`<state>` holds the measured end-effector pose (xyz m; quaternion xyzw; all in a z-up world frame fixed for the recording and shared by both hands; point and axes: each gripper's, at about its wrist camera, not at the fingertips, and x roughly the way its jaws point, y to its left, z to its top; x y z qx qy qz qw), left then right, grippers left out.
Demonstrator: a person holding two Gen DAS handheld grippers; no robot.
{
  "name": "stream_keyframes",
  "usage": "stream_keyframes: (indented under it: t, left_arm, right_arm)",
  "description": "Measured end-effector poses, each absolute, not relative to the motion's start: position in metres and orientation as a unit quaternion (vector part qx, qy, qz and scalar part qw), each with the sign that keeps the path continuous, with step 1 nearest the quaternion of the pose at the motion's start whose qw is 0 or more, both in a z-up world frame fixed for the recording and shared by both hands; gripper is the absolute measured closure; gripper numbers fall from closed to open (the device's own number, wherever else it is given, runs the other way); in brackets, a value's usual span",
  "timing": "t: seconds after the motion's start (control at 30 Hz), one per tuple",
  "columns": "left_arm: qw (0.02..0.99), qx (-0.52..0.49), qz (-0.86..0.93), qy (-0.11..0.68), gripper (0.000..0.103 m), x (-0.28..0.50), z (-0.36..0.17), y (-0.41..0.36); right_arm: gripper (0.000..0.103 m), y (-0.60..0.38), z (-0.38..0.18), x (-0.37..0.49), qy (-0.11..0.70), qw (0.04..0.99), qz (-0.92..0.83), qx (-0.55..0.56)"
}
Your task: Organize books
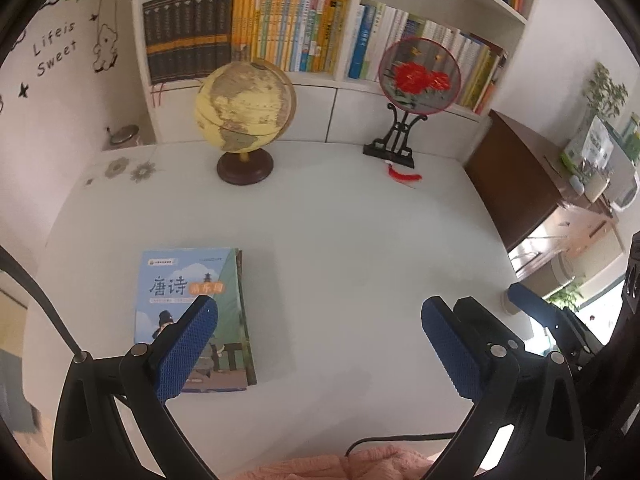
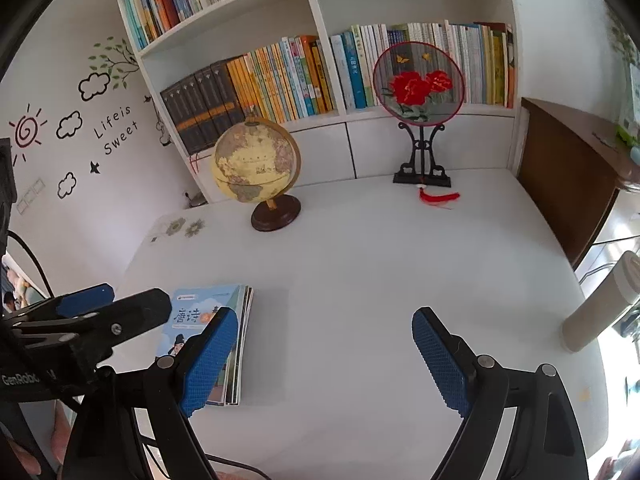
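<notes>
White desk (image 1: 360, 240) under a filled bookshelf (image 1: 248, 28), with a globe (image 1: 245, 116) and an embroidered fan on a stand (image 1: 418, 80) at the back edge.

Left wrist view: the stack of books (image 1: 196, 316) lies flat on the desk, near the front and left of centre, blue cover up, spines apparently to the left. The left gripper (image 1: 320, 344) hovers above the desk with its claw spread wide and nothing between the pads. Its left pad overlaps the stack in the picture; whether it touches the cover cannot be told. The right-hand tool's blue tips show at the right edge.

Right wrist view: the same stack (image 2: 216, 340) sits low left, several thin volumes with page edges facing right. The right gripper (image 2: 324, 356) is also spread and empty, over bare desk to the right of the stack. The left tool crosses the lower left corner. A beige tumbler (image 2: 600, 304) stands at the desk's right edge.

Assessment: pickup not begun. Recommended: bring one claw to the stack's free edge, straddle the full thickness, close squarely so no volume slips, and steady with the other. Keep the carry path wide of globe and fan.
</notes>
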<state>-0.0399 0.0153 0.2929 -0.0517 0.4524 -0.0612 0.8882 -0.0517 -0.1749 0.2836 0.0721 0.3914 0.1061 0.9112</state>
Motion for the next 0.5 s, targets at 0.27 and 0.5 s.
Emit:
stream_keyframes:
  t: [0.27, 0.5]
  left_arm:
    - [0.897, -0.032, -0.041, 0.439, 0.001, -0.0421, 0.2949, 0.0129]
    - [0.900, -0.025, -0.041, 0.434, 0.001, -0.0434, 0.2957, 0.0079]
  right_arm:
    - [0.015, -0.1738, 0.2838, -0.0467, 0.394, 0.910, 0.110, 0.062]
    - [0.015, -0.1815, 0.2777, -0.0452, 0.402, 0.905, 0.113, 0.079]
